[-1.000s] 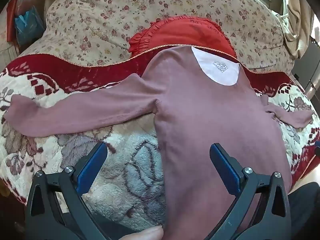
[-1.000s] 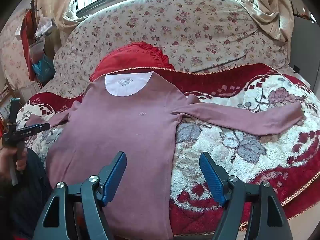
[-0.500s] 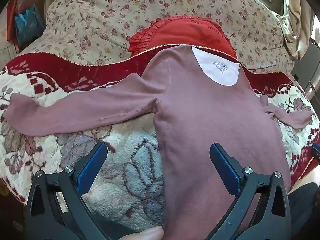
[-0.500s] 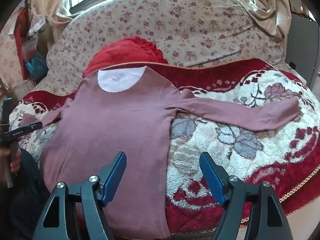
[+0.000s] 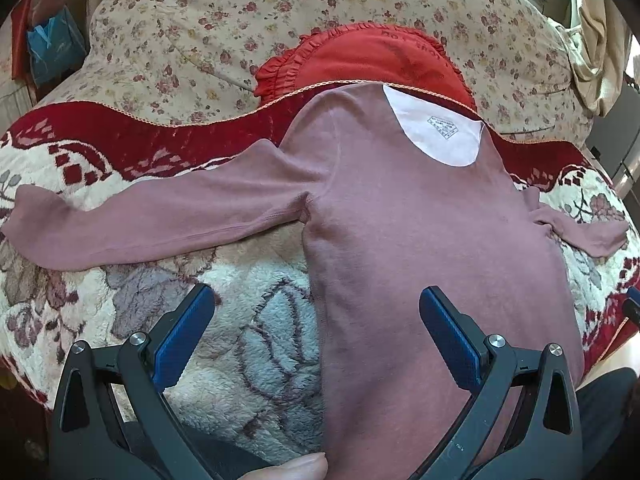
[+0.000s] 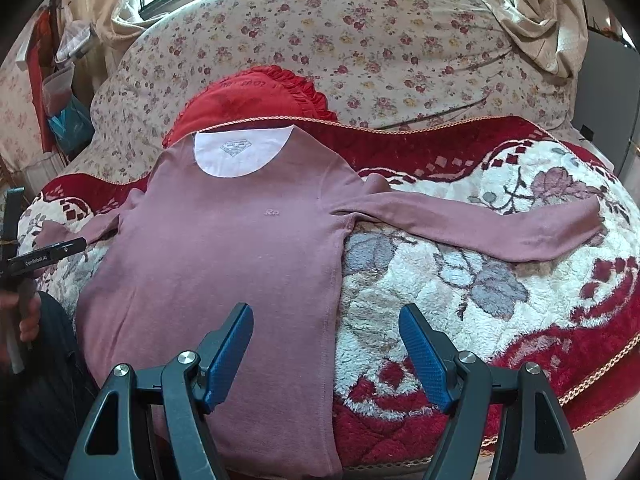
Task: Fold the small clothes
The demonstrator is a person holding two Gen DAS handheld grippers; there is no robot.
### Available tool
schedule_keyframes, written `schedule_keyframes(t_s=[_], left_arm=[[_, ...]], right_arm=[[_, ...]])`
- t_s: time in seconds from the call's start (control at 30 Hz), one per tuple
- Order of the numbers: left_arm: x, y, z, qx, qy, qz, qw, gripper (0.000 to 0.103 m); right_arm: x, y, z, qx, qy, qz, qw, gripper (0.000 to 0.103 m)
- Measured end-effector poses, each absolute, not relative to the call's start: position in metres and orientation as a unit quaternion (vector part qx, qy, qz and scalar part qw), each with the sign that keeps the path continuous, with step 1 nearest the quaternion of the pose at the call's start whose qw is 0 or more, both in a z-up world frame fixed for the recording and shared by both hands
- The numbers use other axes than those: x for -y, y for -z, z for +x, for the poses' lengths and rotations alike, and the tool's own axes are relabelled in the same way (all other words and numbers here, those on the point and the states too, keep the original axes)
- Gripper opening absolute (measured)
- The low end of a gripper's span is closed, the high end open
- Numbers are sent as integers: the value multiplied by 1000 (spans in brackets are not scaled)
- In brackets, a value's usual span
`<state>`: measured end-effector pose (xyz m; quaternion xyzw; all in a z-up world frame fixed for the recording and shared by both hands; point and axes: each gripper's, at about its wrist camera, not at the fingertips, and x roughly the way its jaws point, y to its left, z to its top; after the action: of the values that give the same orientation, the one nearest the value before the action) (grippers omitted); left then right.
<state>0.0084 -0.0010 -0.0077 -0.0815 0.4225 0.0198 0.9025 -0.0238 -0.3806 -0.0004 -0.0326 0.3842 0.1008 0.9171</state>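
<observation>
Shirt (image 6: 224, 256) flat beyond right claw (image 6: 326, 350)

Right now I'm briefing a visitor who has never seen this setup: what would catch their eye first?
The mauve long-sleeved shirt spread flat, front up, on the red-and-cream floral blanket, both sleeves stretched sideways. Behind its white-lined neckline sits a frilled red cushion against the flowered sofa back. In the foreground, the left gripper and right gripper hover open over the shirt's lower edges, holding nothing.
</observation>
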Motion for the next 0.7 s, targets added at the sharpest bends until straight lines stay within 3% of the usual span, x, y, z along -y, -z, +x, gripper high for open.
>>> schedule_keyframes(t_s=[0.7], left_arm=[[2, 9, 5, -420, -15, -88, 903, 103]], right_arm=[[380, 2, -19, -391, -99, -39, 914, 74]])
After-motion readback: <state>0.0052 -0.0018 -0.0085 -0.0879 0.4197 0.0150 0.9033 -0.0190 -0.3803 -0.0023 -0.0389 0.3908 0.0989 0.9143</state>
